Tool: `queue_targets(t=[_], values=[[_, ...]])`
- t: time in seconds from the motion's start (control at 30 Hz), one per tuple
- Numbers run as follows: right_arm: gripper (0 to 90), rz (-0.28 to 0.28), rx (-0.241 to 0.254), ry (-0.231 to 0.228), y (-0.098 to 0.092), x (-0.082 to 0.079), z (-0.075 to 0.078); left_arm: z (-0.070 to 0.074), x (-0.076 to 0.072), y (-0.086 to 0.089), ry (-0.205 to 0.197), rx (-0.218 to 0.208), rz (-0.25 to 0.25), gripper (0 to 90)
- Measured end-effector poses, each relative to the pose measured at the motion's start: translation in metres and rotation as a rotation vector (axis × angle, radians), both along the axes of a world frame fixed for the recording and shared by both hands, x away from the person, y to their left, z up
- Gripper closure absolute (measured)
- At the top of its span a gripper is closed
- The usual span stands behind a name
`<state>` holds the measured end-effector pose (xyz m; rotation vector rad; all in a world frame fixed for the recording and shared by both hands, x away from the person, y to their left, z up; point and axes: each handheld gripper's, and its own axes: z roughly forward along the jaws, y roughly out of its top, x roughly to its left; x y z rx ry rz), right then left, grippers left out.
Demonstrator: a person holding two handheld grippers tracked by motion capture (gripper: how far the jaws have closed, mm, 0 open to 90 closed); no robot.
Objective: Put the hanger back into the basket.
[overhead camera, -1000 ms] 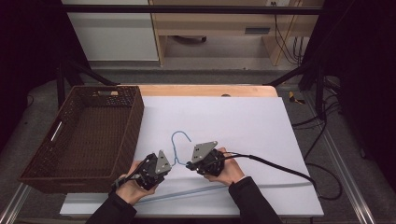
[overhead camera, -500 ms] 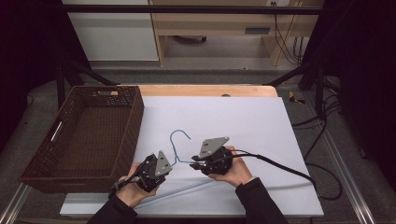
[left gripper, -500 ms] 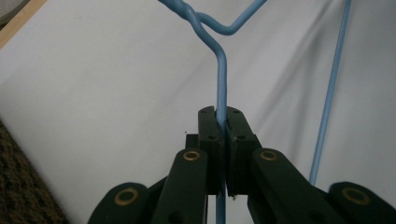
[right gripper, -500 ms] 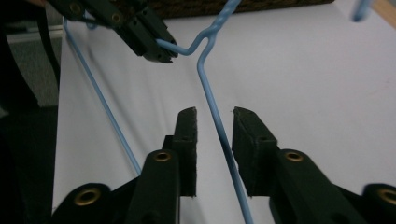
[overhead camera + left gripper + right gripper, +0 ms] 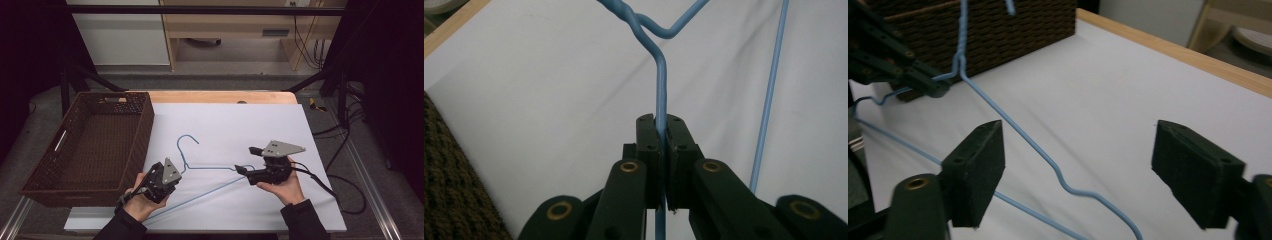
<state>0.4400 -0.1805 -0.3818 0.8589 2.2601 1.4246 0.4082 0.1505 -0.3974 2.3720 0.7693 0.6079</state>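
Observation:
A blue wire hanger [image 5: 210,168] lies on the white sheet, its hook [image 5: 187,142] pointing toward the far side. My left gripper [image 5: 176,170] is shut on the hanger's wire just below the twisted neck; in the left gripper view its pads [image 5: 649,145] pinch the hanger [image 5: 661,80]. My right gripper [image 5: 246,160] is at the hanger's right end, and its jaws have just been opening. In the right gripper view the hanger [image 5: 1013,130] runs between and below the wide-apart pads [image 5: 980,165], touching neither. The left gripper [image 5: 923,82] shows there at upper left.
A dark woven basket [image 5: 145,130] stands empty at the table's left, right beside the left hand. The white sheet [image 5: 260,120] covers most of the table, with a wooden edge [image 5: 220,96] at the far side. The right gripper's cable [image 5: 325,182] trails off to the right.
The right gripper has moved right, away from the hanger's neck to its right end, and its jaws have gone from shut to wide apart. The left gripper has stayed put, still gripping.

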Motion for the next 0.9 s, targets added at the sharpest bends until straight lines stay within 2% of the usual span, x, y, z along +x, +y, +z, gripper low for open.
queue_targets(t=[0.03, 0.07, 0.13, 0.2, 0.3, 0.37, 0.6, 0.7, 0.73, 0.9], values=[[17.8, -0.023, 0.01, 0.003, -0.005, -0.002, 0.0, 0.002, 0.0, 0.001, -0.003, -0.002, 0.001, 87.0], [13.5, -0.073, 0.014, -0.006, -0.017, -0.005, -0.002, 0.003, 0.0, 0.001, -0.006, -0.006, 0.004, 87.0], [12.5, -0.084, 0.015, -0.008, -0.019, -0.005, -0.003, 0.007, 0.0, 0.003, -0.018, -0.014, 0.009, 87.0], [10.4, -0.14, 0.025, -0.014, -0.035, -0.011, -0.006, 0.012, 0.0, 0.006, -0.029, -0.023, 0.018, 87.0], [9.9, -0.166, 0.028, -0.016, -0.042, -0.013, -0.008, 0.018, 0.0, 0.01, -0.046, -0.041, 0.031, 87.0], [9.9, -0.177, 0.043, -0.016, -0.048, -0.015, -0.008, 0.024, 0.0, 0.011, -0.05, -0.044, 0.037, 87.0], [8.6, -0.21, 0.055, -0.017, -0.065, -0.023, -0.01, 0.049, 0.003, 0.016, -0.107, -0.077, 0.065, 87.0], [8.1, -0.214, 0.051, -0.013, -0.066, -0.023, -0.011, 0.061, 0.005, 0.019, -0.127, -0.099, 0.081, 87.0], [7.9, -0.216, 0.047, -0.012, -0.066, -0.023, -0.011, 0.067, 0.006, 0.02, -0.135, -0.083, 0.079, 87.1], [7.2, -0.217, 0.036, -0.013, -0.067, -0.022, -0.012, 0.085, 0.01, 0.025, -0.164, -0.098, 0.098, 87.0]])
